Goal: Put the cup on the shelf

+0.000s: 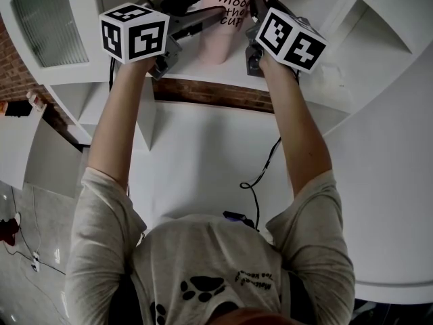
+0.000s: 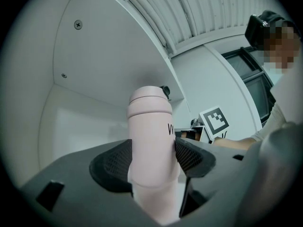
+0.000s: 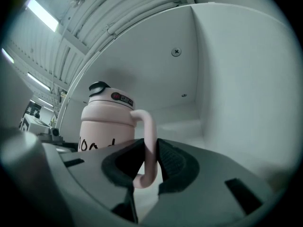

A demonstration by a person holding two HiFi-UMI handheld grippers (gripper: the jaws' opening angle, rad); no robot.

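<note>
A pale pink lidded cup [image 1: 223,29] with black lettering stands upright inside the white shelf [image 1: 203,74] niche, straight ahead of me. My left gripper [image 1: 203,9] is shut on the cup's body [image 2: 150,141], one mesh pad on each side. My right gripper [image 1: 256,9] is shut on the cup's thin curved handle [image 3: 149,136], which runs down between its pads. The right gripper view shows the cup's dark lid spout [image 3: 98,86]. The jaws hide the cup's base, so I cannot tell whether it rests on the shelf board.
The curved white niche walls [image 3: 227,79] close in behind and to the right of the cup. A strip of brick wall [image 1: 210,92] runs under the shelf. A black cable [image 1: 260,175] trails down the white surface below. A glass-fronted door [image 1: 47,19] is at the upper left.
</note>
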